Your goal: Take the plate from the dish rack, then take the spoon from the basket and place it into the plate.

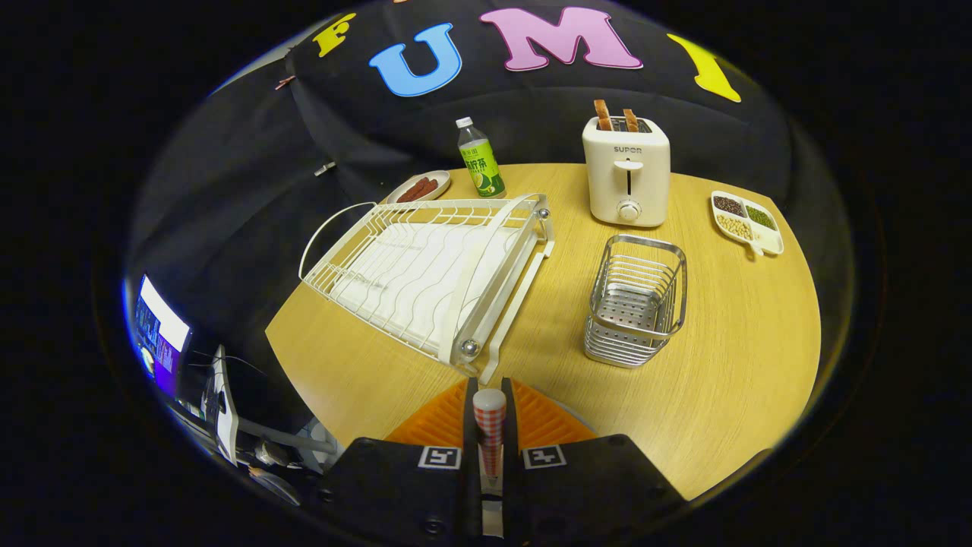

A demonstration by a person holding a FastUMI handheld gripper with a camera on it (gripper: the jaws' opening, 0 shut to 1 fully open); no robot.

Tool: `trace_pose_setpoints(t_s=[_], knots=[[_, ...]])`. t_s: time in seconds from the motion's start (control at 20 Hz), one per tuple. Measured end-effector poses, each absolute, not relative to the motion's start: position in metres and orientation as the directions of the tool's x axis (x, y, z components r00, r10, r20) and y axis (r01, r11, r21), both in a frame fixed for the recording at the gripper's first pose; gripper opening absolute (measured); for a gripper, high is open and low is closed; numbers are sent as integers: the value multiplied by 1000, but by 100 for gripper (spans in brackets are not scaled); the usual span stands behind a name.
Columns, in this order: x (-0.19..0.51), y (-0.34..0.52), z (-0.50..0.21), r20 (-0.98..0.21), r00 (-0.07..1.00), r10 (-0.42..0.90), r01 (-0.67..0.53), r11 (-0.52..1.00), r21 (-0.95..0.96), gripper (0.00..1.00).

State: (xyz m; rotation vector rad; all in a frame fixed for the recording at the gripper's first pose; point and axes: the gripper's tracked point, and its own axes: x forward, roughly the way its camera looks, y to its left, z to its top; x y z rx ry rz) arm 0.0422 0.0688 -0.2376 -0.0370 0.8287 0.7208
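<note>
Spoon handle clamped between the fingers above the orange plate

The gripper [490,425] has its fingers narrow, both pressing a checked spoon [490,414] handle; the orange plate [547,422] lies under them on the bench [744,365]; just beyond stand the white dish rack [433,266] and wire basket [636,304]; farther off, toaster [626,171], bottle [480,159], snack tray [746,220].

Readable text on the desk items

The toaster [627,173] carries the brand word "SUPOR" on its front; the bottle [480,160] has a green label with characters too small to read.
</note>
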Motion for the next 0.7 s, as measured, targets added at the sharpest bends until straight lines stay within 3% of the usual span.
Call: trace_pose_setpoints(t_s=[0.4,0.6,0.7], knots=[[42,68,-247,-703,450,550,-579,780,239,20],[50,57,-234,-684,512,520,-549,810,205,99],[54,50,-220,-653,562,508,-537,825,179,99]])
